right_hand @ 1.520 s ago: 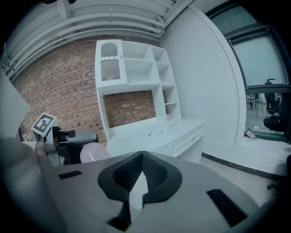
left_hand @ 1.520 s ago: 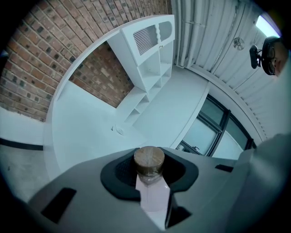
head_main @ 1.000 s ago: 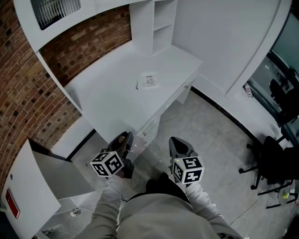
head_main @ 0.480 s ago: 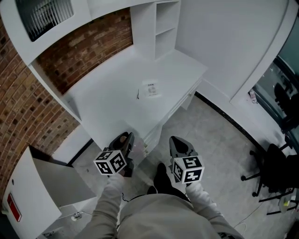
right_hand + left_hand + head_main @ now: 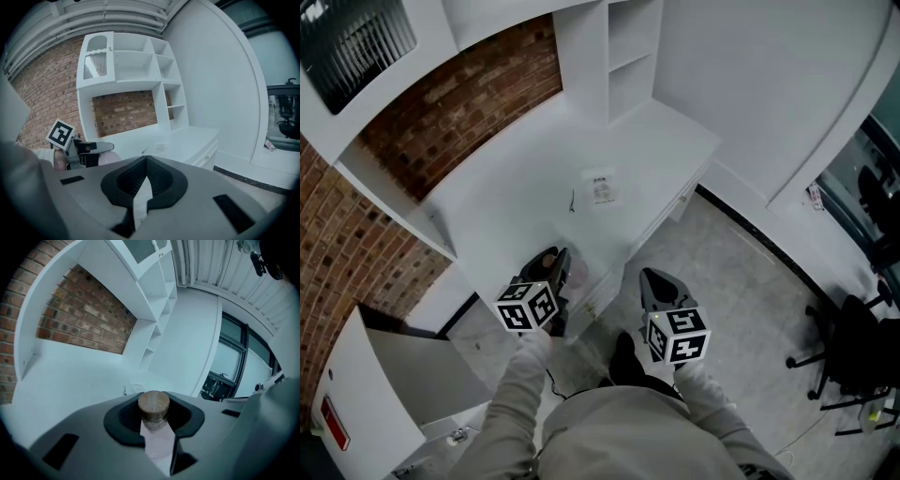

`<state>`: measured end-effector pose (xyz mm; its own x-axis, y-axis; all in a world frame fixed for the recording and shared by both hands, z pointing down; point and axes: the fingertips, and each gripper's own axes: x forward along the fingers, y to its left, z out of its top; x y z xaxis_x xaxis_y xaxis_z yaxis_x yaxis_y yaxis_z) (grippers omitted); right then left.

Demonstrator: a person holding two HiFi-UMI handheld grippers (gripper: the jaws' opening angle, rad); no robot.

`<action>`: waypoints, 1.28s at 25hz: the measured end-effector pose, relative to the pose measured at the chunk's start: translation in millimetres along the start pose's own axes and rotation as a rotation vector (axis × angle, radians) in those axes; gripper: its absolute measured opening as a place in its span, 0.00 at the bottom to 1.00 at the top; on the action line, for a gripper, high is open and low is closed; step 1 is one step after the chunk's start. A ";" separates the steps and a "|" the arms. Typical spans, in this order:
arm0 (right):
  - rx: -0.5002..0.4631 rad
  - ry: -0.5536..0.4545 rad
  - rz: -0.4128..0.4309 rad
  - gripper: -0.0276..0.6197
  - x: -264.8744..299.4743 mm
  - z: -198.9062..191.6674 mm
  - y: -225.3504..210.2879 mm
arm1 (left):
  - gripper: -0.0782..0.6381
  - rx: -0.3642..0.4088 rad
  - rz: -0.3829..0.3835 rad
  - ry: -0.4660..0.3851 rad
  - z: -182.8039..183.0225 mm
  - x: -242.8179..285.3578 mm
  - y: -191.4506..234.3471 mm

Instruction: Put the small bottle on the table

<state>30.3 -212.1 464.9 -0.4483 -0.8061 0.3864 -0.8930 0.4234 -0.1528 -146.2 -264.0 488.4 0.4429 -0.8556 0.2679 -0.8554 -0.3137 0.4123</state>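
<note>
The small bottle (image 5: pixel 153 409), stoppered with cork, is gripped in the jaws of the left gripper (image 5: pixel 551 269), held at the near edge of the table (image 5: pixel 506 192). The jaws of the right gripper (image 5: pixel 659 285) are closed on nothing. A paper sheet (image 5: pixel 601 187) is seen on the table at 12 o'clock.

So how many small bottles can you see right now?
1. The small bottle, cork-stoppered, is clamped between the jaws of the left gripper, near the table front edge. The shelf compartments are partly hidden, so more could be out of sight.
</note>
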 end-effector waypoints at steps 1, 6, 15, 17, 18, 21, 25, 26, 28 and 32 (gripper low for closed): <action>0.000 0.002 0.000 0.09 2.6 0.6 -3.1 | 0.28 0.001 0.001 0.004 2.0 7.2 1.3; 0.010 0.010 -0.012 0.09 14.1 4.7 -23.3 | 0.28 0.043 0.005 0.034 7.6 46.3 4.2; 0.031 0.019 -0.035 0.09 25.0 9.3 -50.7 | 0.28 0.201 0.011 0.105 -0.6 105.1 -3.9; 0.039 0.015 -0.041 0.09 25.9 10.4 -55.5 | 0.28 0.234 0.007 0.117 -2.1 116.2 -6.3; 0.042 0.015 -0.044 0.09 26.5 10.3 -57.7 | 0.28 0.252 0.004 0.121 -2.6 121.5 -7.6; 0.047 0.021 -0.052 0.09 28.8 9.1 -64.1 | 0.28 0.301 0.000 0.133 -4.9 136.3 -11.3; 0.055 0.028 -0.064 0.09 30.9 8.5 -72.8 | 0.28 0.361 -0.010 0.150 -8.7 156.0 -17.0; 0.056 0.029 -0.067 0.09 31.4 8.3 -74.5 | 0.28 0.373 -0.011 0.154 -9.2 160.7 -18.0; 0.058 0.030 -0.071 0.09 31.9 7.9 -77.1 | 0.28 0.397 -0.013 0.159 -9.7 169.1 -20.3; 0.060 0.032 -0.080 0.09 32.9 8.0 -82.9 | 0.28 0.442 -0.019 0.168 -9.9 184.6 -26.4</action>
<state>89.3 -277.0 483.1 -0.3749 -0.8221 0.4285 -0.9271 0.3318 -0.1745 -39.3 -409.6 535.6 0.4660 -0.7809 0.4161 -0.8628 -0.5053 0.0181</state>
